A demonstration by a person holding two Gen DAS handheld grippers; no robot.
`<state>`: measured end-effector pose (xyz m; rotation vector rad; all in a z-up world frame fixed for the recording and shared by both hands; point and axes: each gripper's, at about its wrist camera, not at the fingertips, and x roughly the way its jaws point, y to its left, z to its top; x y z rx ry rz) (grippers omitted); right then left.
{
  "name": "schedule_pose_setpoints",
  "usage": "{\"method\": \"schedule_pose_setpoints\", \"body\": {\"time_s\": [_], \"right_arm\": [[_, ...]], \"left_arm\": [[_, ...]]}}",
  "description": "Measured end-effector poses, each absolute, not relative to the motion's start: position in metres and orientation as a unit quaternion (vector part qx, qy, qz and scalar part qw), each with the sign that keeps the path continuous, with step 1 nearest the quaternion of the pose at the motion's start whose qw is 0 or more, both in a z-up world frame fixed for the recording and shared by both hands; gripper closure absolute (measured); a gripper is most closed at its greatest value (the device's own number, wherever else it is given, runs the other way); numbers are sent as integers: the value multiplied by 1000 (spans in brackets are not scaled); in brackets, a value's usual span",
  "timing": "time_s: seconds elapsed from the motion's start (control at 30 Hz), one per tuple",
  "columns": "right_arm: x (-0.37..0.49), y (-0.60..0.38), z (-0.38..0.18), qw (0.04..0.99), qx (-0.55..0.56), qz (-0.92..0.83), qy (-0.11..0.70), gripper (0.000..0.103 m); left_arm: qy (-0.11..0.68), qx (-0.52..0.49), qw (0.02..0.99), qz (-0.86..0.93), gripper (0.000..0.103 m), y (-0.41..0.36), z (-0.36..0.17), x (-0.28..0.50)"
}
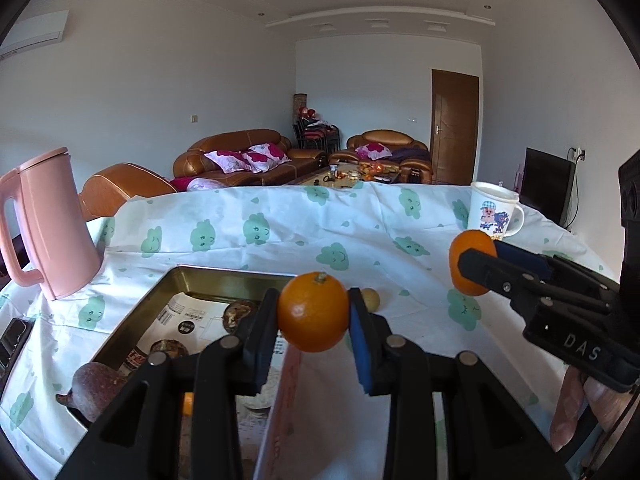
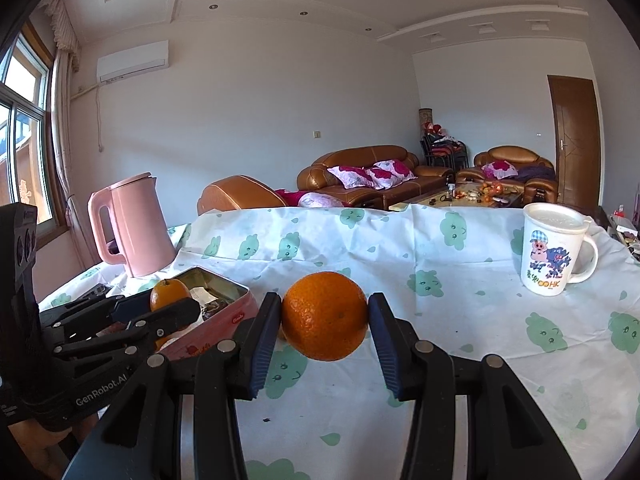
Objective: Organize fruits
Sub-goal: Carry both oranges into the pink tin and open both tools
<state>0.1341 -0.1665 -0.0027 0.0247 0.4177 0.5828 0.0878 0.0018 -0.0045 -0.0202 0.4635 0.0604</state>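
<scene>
Left wrist view: your left tongs (image 1: 313,312) are gripping a small orange (image 1: 313,311) above the tin tray (image 1: 160,296); your right tongs (image 2: 324,316) are clamping a larger orange (image 2: 324,315) over the worktop (image 2: 460,320).

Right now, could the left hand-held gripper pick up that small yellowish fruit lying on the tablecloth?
Probably not yet: the left hand-held gripper is already clamped on an orange. The small yellowish fruit lies just beyond, otherwise unobstructed.
</scene>
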Motion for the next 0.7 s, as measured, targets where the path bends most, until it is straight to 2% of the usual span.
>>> {"method": "schedule_pose_setpoints", "body": {"time_s": [0.4,0.7], "right_arm": [[104,-84,-4,897,-8,380,227,56],[87,-44,-13,875,-42,419,238,56]], "left_arm": [[251,-63,962,90,68,95,6,69],[274,-76,956,75,68,104,-7,57]]}}
